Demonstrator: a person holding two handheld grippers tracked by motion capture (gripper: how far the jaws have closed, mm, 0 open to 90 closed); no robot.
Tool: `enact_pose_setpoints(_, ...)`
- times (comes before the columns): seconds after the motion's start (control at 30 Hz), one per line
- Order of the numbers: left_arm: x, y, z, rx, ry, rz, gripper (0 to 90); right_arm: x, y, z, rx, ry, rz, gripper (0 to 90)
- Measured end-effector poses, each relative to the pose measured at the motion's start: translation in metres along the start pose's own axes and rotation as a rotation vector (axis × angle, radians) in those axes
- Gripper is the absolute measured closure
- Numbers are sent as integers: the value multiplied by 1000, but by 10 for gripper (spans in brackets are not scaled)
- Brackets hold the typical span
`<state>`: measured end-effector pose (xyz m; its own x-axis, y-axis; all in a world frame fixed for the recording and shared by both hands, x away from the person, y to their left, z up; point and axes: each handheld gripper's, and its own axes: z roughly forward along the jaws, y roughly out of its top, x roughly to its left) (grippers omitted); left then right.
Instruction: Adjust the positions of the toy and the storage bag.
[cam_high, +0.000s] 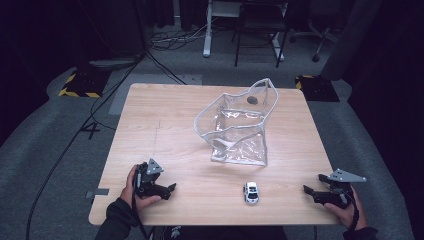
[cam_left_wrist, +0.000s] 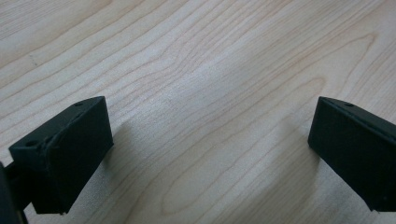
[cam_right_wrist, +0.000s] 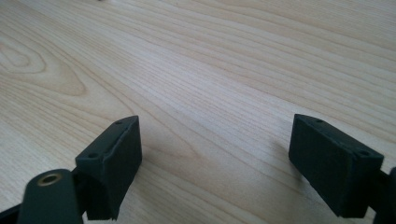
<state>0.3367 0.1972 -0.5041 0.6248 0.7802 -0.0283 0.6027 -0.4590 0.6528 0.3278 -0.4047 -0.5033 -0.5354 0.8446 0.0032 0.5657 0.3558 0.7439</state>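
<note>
Wooden table (cam_high: 165, 125) carries a clear plastic bag (cam_high: 239, 127) standing open in the middle and a small white toy car (cam_high: 251, 192) near the front edge, between the 2 grippers. Left gripper (cam_high: 170, 189) and right gripper (cam_high: 307, 190) both rest with jaws spread wide and nothing between them. I judge the soft bag may collapse or slide if a jaw pushes its rim, and the little car may roll away from a careless pinch.

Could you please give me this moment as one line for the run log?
left gripper: jaws open, empty | right gripper: jaws open, empty | toy car: between them, untouched | clear bag: standing open behind
</note>
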Motion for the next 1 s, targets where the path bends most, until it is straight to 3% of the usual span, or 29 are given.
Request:
enact_pose_setpoints(0.47, 0, 0, 0, 0, 0, 0, 1, 1, 0, 0, -5, 5, -10, 185)
enact_pose_setpoints(0.83, 1, 0, 0, -2, 12, 7, 0, 10, 2, 1, 8, 85, -98, 192)
enact_pose_setpoints(1.0, 0, 0, 0, 0, 0, 5, 0, 30, 8, 6, 19, 132, -142, 194)
